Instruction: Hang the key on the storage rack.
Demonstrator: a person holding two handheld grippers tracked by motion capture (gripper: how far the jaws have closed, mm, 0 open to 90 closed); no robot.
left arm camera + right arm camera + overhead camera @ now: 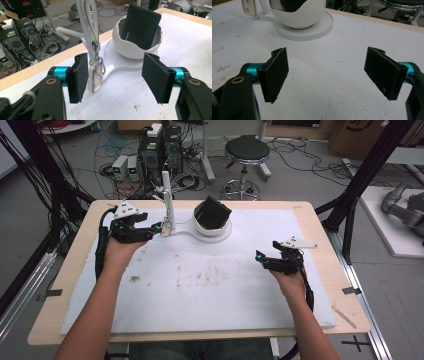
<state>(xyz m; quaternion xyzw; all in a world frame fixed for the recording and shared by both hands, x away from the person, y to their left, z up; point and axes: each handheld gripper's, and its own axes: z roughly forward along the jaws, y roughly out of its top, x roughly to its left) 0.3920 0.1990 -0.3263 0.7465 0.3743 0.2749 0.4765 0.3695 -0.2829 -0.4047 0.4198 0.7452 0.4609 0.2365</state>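
There is one white bowl [212, 228] on the counter [300, 215]. It sits on a round white base, far from the person. One black wallet [212, 212] stands tilted inside the bowl. One thin white pole [168, 200] stands up just left of the bowl, and one small metal clip [96, 75] hangs from it. One white mat [210, 285] covers most of the counter and has some brown marks on it.

There are two tongs. The left tongs [156, 228] are held in the left hand [117, 251], with the arm stretched far forward. They are wide open, and the clip hangs between the jaws, right by one pad [78, 77]. I cannot tell if it touches.

The right tongs [261, 260] are in the right hand [289, 280], low over the bare mat and well apart from the bowl. They point toward the left. They are wide open too, with nothing between them.
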